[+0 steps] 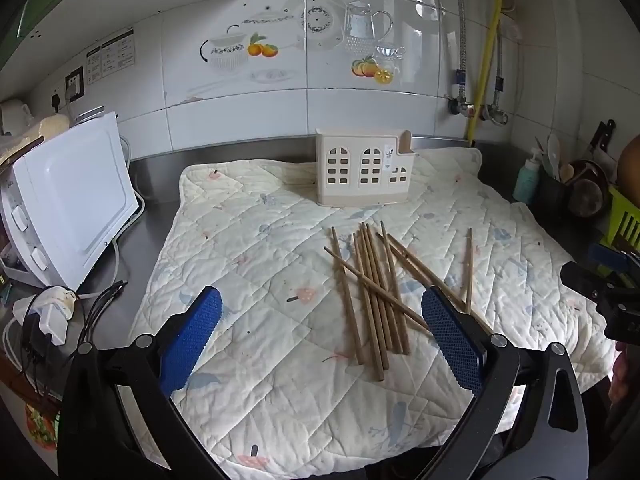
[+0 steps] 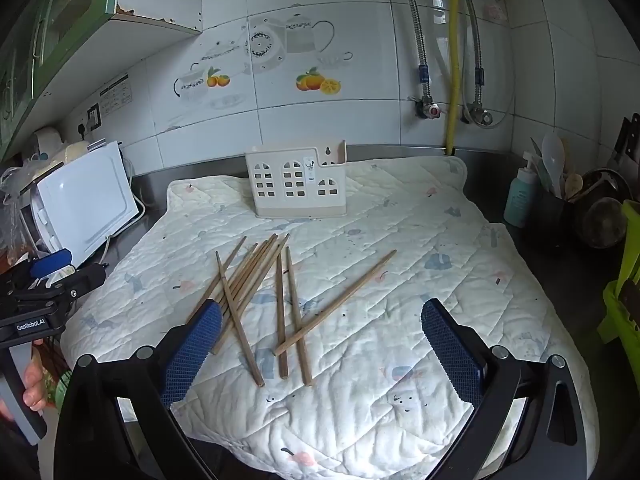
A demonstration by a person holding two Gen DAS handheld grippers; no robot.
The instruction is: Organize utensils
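Nothing was picked up yet: both the left gripper (image 1: 322,338) and right gripper (image 2: 322,350) hovered with fingers spread wide and empty. The chopsticks (image 1: 374,292) lay scattered on the quilted mat (image 1: 248,248), well short of the holder (image 1: 364,172); next, one would need pinching and lifting toward it

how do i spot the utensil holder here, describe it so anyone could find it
Find the quilted mat spread over the steel counter below the tiled wall. At its far edge, beyond the loose wooden chopsticks, stands the utensil holder. It is the only cream plastic box there, with window-shaped cutouts like a little house.
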